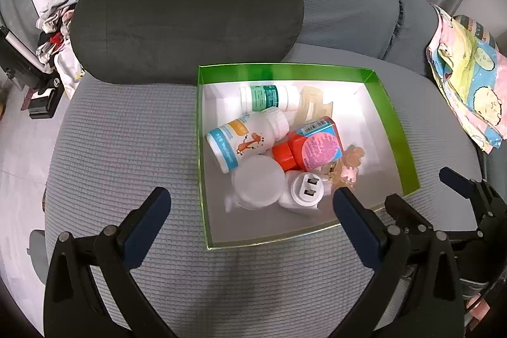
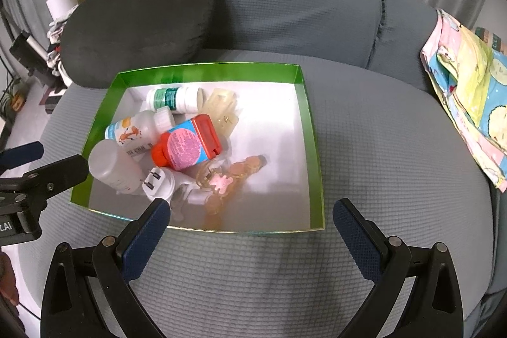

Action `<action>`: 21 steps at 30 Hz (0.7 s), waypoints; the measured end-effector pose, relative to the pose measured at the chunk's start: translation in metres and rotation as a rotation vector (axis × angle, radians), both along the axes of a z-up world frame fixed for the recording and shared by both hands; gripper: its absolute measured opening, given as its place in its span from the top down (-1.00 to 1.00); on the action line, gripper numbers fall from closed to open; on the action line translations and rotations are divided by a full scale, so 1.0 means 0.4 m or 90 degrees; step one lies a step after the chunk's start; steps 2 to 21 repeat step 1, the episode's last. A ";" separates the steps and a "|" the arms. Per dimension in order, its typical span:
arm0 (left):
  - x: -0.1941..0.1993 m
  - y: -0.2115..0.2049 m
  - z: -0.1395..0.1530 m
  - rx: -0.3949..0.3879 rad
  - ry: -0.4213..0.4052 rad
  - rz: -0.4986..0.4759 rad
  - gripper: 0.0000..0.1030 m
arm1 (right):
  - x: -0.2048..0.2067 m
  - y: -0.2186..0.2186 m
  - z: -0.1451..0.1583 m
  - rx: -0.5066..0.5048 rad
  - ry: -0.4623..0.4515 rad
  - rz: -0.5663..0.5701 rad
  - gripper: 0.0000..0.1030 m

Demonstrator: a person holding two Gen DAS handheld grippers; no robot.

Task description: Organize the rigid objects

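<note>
1. My left gripper hangs above the grey sofa seat, jaws spread wide, nothing between them; its right finger overlaps the near rim of the green box.
2. My right gripper is also wide apart and empty, at the near edge of the same box, left fingertip over the front wall.
3. All the rigid items sit inside the box, clustered toward its left half.
4. White bottle with green label lies on its side at the back.
5. White bottle with cartoon label lies tilted in front of it.
6. Red-capped bottle with pink round label lies in the middle, touching the cartoon bottle.
7. Frosted plastic jar at the near left, just beside a white plug adapter, prongs up.
8. Translucent hair clips near the adapter, one with a pink bear.
9. Clear tan clip at the back, beside the green-label bottle.
10. Dark cushion behind the box; patterned cloth on the sofa's right.
</note>
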State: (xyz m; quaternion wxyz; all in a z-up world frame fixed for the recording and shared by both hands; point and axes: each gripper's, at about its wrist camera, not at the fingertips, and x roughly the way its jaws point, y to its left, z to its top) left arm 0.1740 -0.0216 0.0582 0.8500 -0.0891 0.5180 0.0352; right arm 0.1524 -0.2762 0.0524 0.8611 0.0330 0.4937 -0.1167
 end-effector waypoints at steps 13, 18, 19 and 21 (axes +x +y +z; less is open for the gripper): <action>0.003 -0.001 -0.001 0.000 0.001 -0.002 -0.98 | 0.000 -0.002 0.000 0.000 -0.001 -0.001 -1.00; 0.003 -0.001 -0.001 0.000 0.001 -0.002 -0.98 | 0.000 -0.002 0.000 0.000 -0.001 -0.001 -1.00; 0.003 -0.001 -0.001 0.000 0.001 -0.002 -0.98 | 0.000 -0.002 0.000 0.000 -0.001 -0.001 -1.00; 0.003 -0.001 -0.001 0.000 0.001 -0.002 -0.98 | 0.000 -0.002 0.000 0.000 -0.001 -0.001 -1.00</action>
